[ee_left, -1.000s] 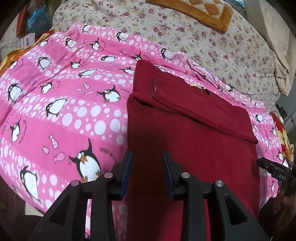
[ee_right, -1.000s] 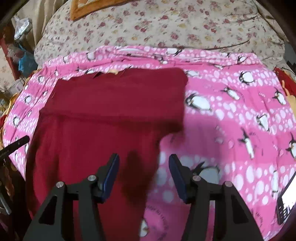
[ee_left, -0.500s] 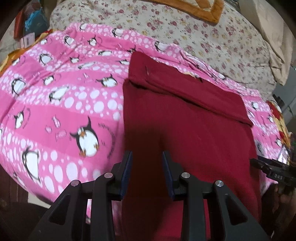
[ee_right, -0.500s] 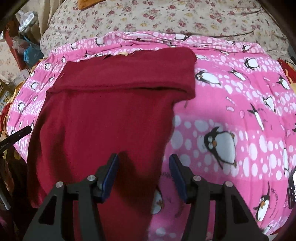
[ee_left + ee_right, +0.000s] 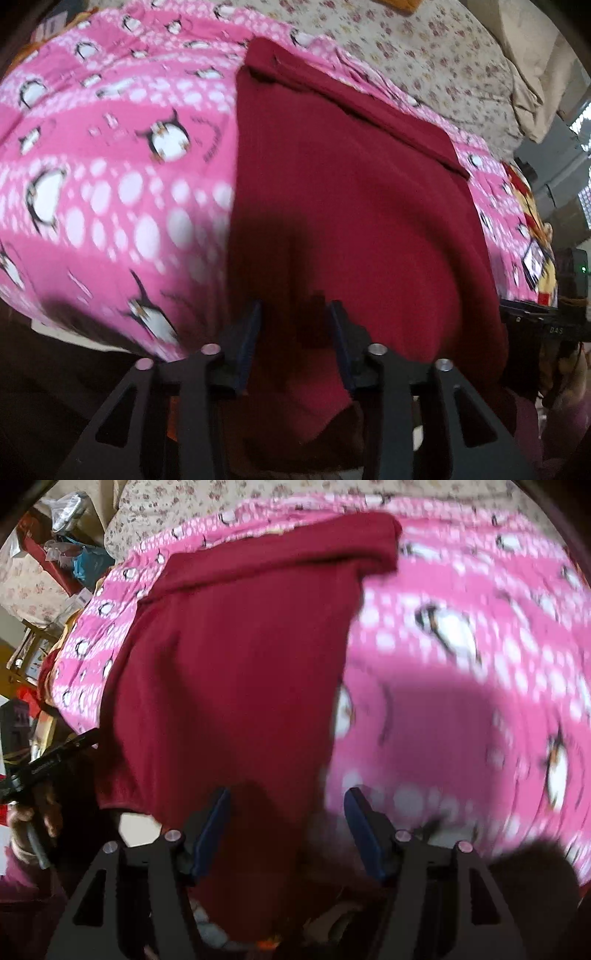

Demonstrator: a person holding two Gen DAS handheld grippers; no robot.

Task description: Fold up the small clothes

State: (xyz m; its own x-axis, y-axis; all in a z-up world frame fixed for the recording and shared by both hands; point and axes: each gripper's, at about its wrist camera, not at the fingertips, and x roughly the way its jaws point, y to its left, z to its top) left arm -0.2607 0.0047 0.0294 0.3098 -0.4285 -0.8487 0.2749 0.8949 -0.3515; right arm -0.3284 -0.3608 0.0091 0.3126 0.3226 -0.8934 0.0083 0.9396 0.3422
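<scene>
In the left wrist view, the pink penguin-print quilt point(image 5: 110, 177) fills the left half of the frame, blurred toward the lower left, and the dark red garment point(image 5: 351, 206) lies flat on it through the centre and right, its far end already turned over into a band at the upper middle. A floral bedspread point(image 5: 424, 55) shows across the top right. At the bottom centre the left gripper point(image 5: 295, 339) hangs over the garment's near hem, where the cloth droops off the quilt's edge; its jaws are opening, the red fabric shows in the gap, and the pads do not look pressed on it. In the right wrist view, a hand point(image 5: 33, 812) holding the other tool sits at the far left edge, the garment runs from upper centre down to the bottom middle, and the quilt takes the right half. The right gripper point(image 5: 288, 827) at the bottom centre is also opening, with the garment's right-hand edge running down between its blue pads, untouched as far as I can tell. The likely trouble is at the hem: it hangs past the quilt's edge, so jaws closing too shallow could miss it, or pinch quilt along with cloth, dragging the bedding. Uneven grips on the two corners would skew the next fold.
</scene>
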